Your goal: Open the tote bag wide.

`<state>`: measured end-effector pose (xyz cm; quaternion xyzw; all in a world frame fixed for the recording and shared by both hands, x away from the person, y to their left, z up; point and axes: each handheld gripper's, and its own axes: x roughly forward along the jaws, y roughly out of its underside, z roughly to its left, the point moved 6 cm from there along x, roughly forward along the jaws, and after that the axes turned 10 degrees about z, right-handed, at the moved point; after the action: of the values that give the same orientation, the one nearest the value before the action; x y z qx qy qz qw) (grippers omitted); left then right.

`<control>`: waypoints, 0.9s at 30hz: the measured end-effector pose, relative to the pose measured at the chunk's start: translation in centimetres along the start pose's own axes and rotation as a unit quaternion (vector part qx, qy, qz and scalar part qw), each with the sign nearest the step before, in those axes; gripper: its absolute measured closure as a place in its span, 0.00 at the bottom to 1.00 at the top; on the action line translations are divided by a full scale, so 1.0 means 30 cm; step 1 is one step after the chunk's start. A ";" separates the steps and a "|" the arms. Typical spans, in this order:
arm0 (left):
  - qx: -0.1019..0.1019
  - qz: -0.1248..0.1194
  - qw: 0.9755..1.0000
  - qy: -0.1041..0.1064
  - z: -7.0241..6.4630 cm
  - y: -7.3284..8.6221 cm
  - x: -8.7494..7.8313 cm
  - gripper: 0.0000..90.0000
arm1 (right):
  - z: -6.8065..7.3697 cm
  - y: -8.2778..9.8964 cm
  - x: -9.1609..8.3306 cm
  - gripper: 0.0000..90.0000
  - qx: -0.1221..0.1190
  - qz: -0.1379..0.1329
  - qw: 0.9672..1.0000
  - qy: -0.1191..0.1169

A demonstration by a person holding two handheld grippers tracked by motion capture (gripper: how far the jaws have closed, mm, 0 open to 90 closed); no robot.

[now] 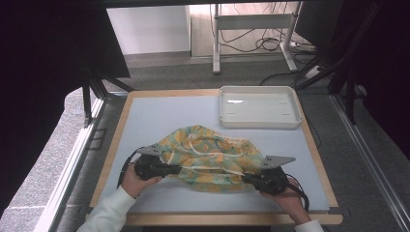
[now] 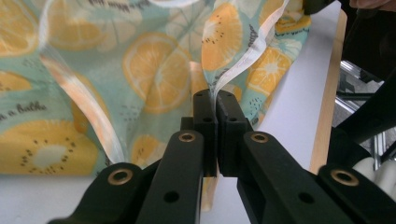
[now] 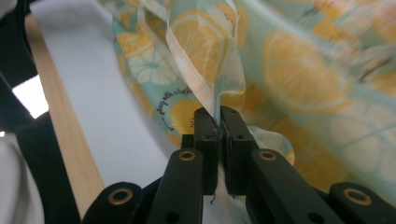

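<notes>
I am looking down at a pale blue table (image 1: 159, 116) with a wooden edge. A crumpled cloth (image 1: 208, 157) printed with orange slices on mint green (with white hemmed edges) lies near the front middle of the table. My left gripper (image 1: 169, 170) has its jaws pinched tight on the cloth's white hem at the left side. My right gripper (image 1: 247, 178) is clamped the same way on the hem at the right side. An empty white tray (image 1: 259, 121) sits at the table's far right corner, apart from the cloth.
</notes>
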<state>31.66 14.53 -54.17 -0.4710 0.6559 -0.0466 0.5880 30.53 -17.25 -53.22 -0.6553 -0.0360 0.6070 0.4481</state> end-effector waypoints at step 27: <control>-0.024 0.065 0.997 -0.021 0.052 0.052 0.098 0.98 | -0.018 0.069 0.080 0.96 0.006 0.075 0.997 -0.003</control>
<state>32.46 14.17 -57.75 -0.4423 0.6734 0.0174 0.5921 30.56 -17.36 -56.43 -0.6514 0.0156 0.6415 0.4048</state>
